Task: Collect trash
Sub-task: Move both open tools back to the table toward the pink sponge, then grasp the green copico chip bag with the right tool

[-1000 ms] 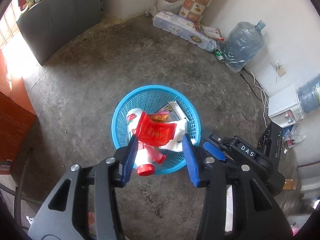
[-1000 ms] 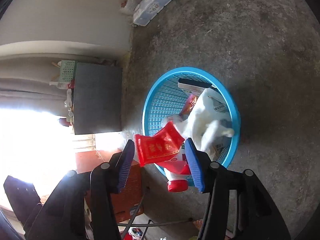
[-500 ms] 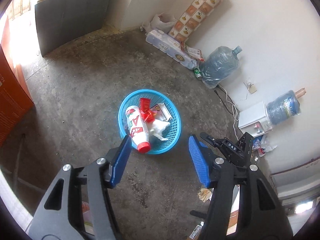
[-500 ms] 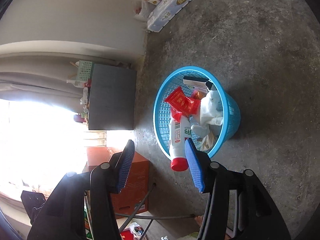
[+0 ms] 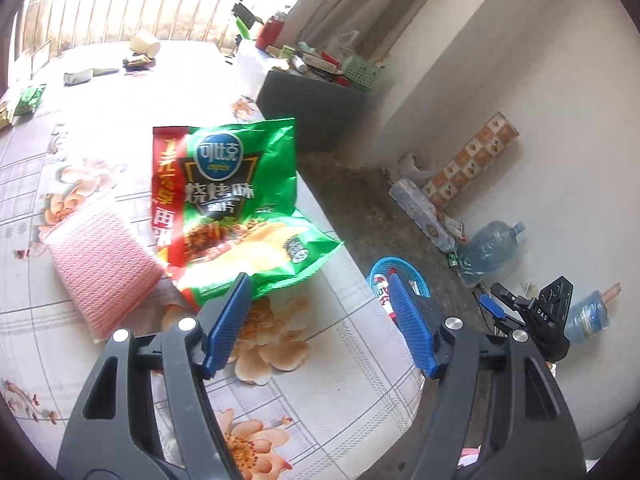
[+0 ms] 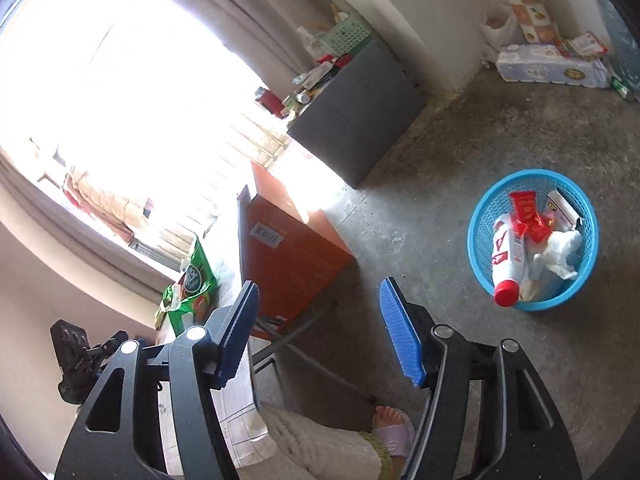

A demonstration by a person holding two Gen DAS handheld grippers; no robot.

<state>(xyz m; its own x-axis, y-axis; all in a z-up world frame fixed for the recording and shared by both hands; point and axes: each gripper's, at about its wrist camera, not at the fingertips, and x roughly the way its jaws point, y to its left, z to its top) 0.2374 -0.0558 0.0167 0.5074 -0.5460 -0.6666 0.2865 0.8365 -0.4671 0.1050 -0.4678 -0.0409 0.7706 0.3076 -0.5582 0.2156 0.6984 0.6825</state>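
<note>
A green and red chip bag [image 5: 228, 204] lies on the flowered tablecloth [image 5: 328, 360] near the table's right edge. My left gripper [image 5: 320, 328] is open and empty, just in front of the bag's near corner. The blue trash basket [image 6: 486, 208] stands on the concrete floor and holds a white bottle with a red cap [image 6: 506, 256], a red packet [image 6: 528, 212] and white paper. It also shows past the table edge in the left wrist view [image 5: 378, 266]. My right gripper [image 6: 320, 332] is open and empty, above the floor, left of the basket.
A pink cloth [image 5: 100, 264] lies left of the bag, with small wrappers [image 5: 28, 100] and a cup [image 5: 144, 42] farther back. An orange box [image 6: 288, 248], a grey cabinet [image 6: 356, 120], water jugs [image 5: 486, 246] and the person's foot [image 6: 392, 424] are on the floor.
The red packet dropped from the grippers into the basket. Both grippers then drew away from it: the left swung up over the table toward the chip bag, the right rose and turned left.
</note>
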